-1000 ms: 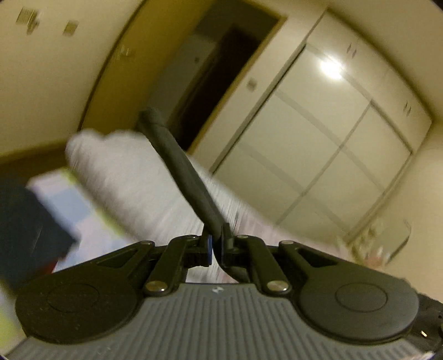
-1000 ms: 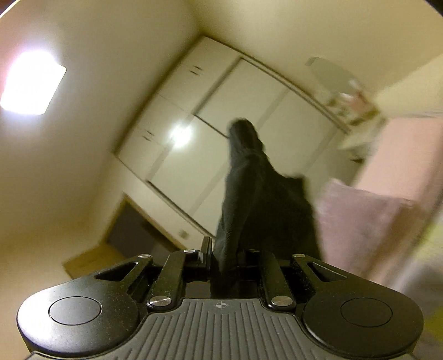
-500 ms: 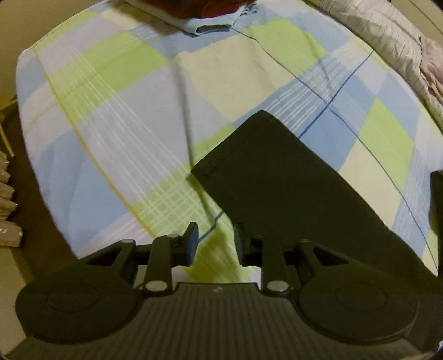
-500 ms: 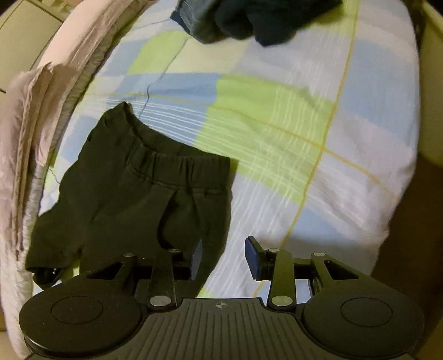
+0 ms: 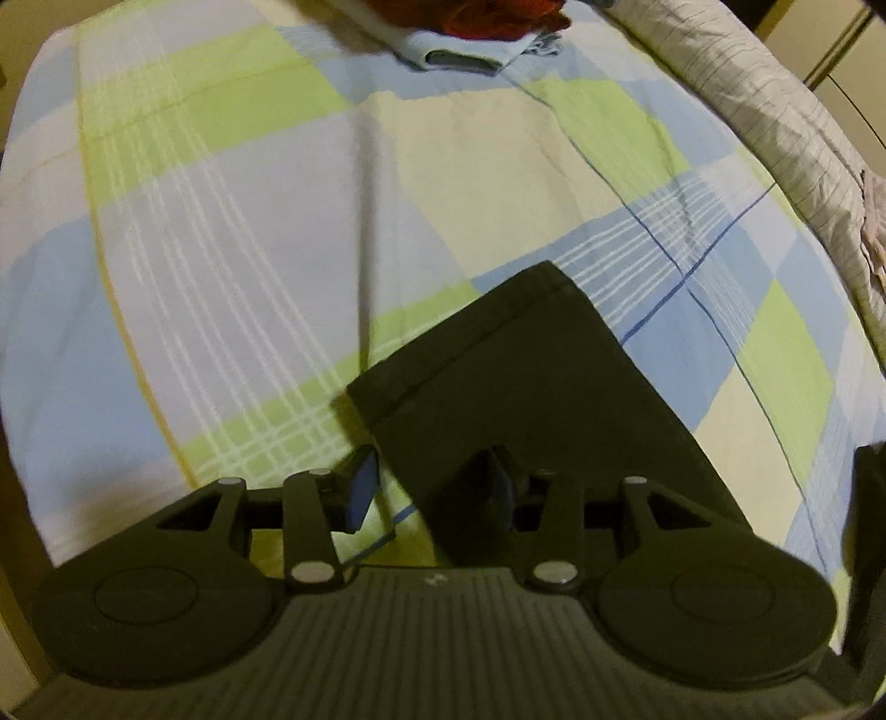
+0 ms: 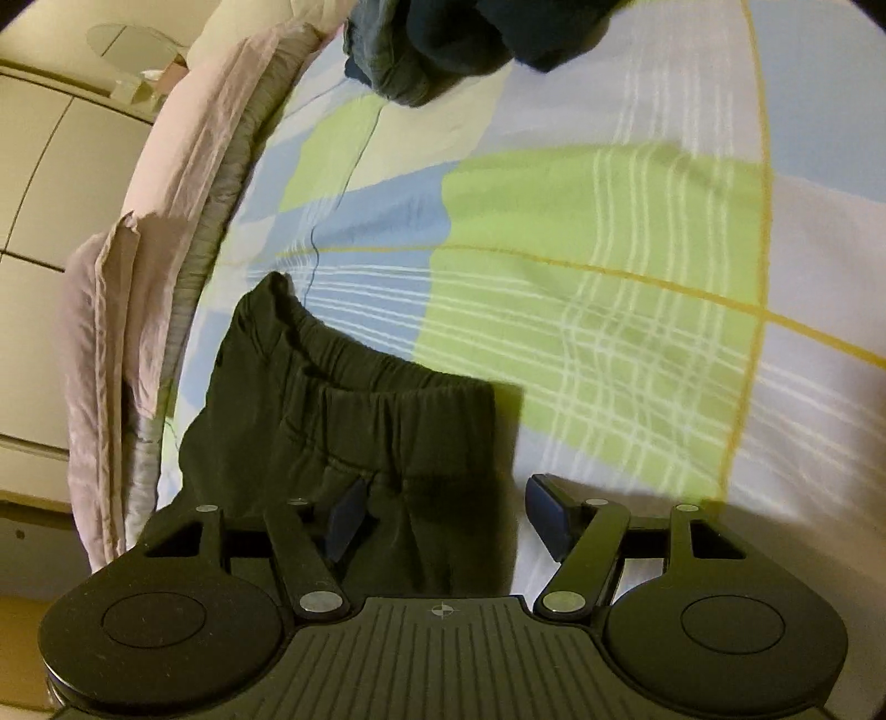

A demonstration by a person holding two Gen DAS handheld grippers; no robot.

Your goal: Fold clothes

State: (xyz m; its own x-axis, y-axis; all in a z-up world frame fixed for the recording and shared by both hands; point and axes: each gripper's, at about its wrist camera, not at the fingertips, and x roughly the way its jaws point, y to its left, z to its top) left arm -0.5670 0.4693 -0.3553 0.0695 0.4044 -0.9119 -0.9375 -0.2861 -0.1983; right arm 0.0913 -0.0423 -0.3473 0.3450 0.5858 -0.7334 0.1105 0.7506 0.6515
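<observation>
In both wrist views the gripper bodies block the nearest part of the bed, so the near ends of the dark trousers point(image 5: 515, 376) run out of sight beneath them. In the left wrist view only one leg shows: flat, smooth, its stitched hem slanting across the checked bedsheet point(image 5: 232, 232), with a second dark strip cut off at the right edge. In the right wrist view the trousers point(image 6: 343, 421) show their gathered elastic waistband, which curves from far left to near right, and the cloth below it is creased into soft folds.

The left gripper point(image 5: 426, 487) stands moderately open and holds nothing; the near left edge of the trouser leg passes between its fingers, the left fingertip over bare sheet, the right one over the dark cloth. Whether either tip touches the fabric cannot be told. The right gripper point(image 6: 446, 512) is spread wide and empty, its left fingertip over the trousers, its right one over the pale sheet point(image 6: 637, 232).

Farther off, a pinkish quilt point(image 6: 144, 232) lies bunched along the left edge of the bed in the right view. At the far side sit a heap of dark clothes point(image 6: 443, 44), cut off by the frame, and in the left view a light blue garment point(image 5: 470, 47) with something red on it, blurred.
</observation>
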